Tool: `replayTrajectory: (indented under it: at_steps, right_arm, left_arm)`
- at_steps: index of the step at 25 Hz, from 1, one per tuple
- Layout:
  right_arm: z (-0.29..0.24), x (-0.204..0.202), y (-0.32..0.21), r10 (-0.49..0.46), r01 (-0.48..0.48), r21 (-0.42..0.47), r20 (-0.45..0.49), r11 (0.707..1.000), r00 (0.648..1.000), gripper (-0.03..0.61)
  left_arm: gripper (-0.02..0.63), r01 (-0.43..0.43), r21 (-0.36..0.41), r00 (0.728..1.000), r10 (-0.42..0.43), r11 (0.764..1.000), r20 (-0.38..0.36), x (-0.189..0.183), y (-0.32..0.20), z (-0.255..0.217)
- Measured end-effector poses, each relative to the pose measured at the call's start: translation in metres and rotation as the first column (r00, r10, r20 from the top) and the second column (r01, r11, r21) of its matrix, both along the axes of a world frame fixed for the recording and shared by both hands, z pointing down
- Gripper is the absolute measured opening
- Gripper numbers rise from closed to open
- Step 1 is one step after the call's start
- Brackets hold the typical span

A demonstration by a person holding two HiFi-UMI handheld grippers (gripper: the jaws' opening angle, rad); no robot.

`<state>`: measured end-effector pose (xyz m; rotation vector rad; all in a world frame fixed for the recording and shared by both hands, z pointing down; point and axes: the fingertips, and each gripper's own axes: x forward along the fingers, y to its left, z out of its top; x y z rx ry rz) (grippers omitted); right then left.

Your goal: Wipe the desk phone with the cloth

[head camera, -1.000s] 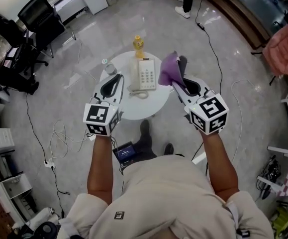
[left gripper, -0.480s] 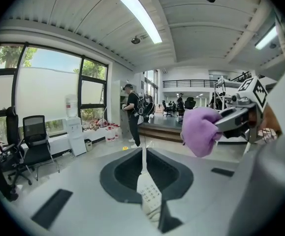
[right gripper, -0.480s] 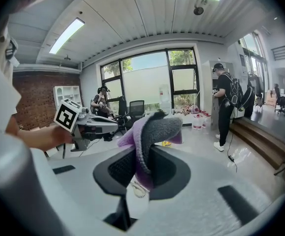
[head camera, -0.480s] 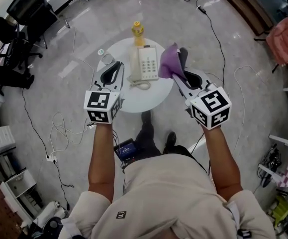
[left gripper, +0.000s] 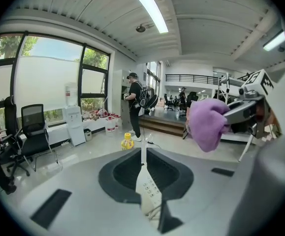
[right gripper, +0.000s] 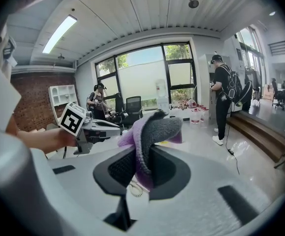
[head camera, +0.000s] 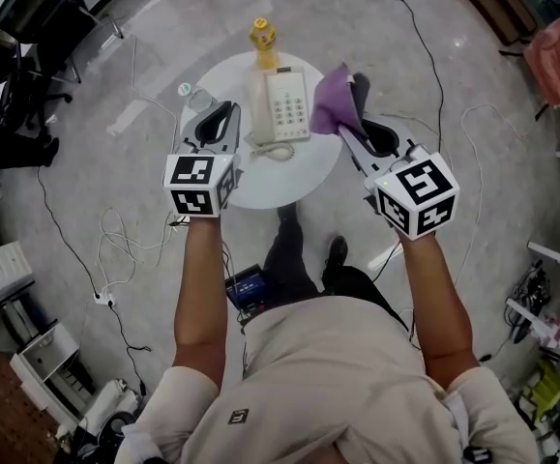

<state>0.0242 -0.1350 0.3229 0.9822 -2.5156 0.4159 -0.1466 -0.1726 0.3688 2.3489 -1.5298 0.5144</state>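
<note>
The white desk phone [head camera: 282,109] lies on a small round white table [head camera: 304,177], its coiled cord at the near end. In the left gripper view the phone [left gripper: 147,191] shows through the slit of the closed jaws. My left gripper [head camera: 228,114] hovers over the table's left part, shut and empty, just left of the phone. My right gripper [head camera: 351,126] is shut on a purple cloth [head camera: 332,106] that hangs bunched beside the phone's right edge. The right gripper view has the cloth [right gripper: 149,134] clamped between the jaws, grey on its inner side.
A yellow bottle [head camera: 263,43] stands at the table's far edge behind the phone. A clear glass [head camera: 200,100] and a small lid [head camera: 184,89] sit at the left rim. Black office chairs [head camera: 38,13] stand far left; cables [head camera: 115,249] trail over the floor.
Both grippers have sunk toward the table and moved forward a little. The cloth stays clamped in the right gripper, now closer to the phone's right side.
</note>
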Motion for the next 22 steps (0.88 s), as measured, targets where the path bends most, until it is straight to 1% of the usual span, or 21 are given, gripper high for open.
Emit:
replayTrajectory:
  at_steps: [10,22]
  right_arm:
    - [0.043,-0.002,-0.017,0.019,-0.02,-0.063,-0.009,0.998,1.0,0.044]
    - [0.084,0.0,-0.034,0.036,-0.039,-0.116,-0.025,0.993,0.999,0.044]
  left_arm:
    - [0.021,0.003,-0.103,1.0,-0.001,0.995,0.019,-0.003,-0.027,0.07]
    - [0.021,0.008,-0.21,0.999,0.001,0.978,0.043,0.005,-0.051,0.146]
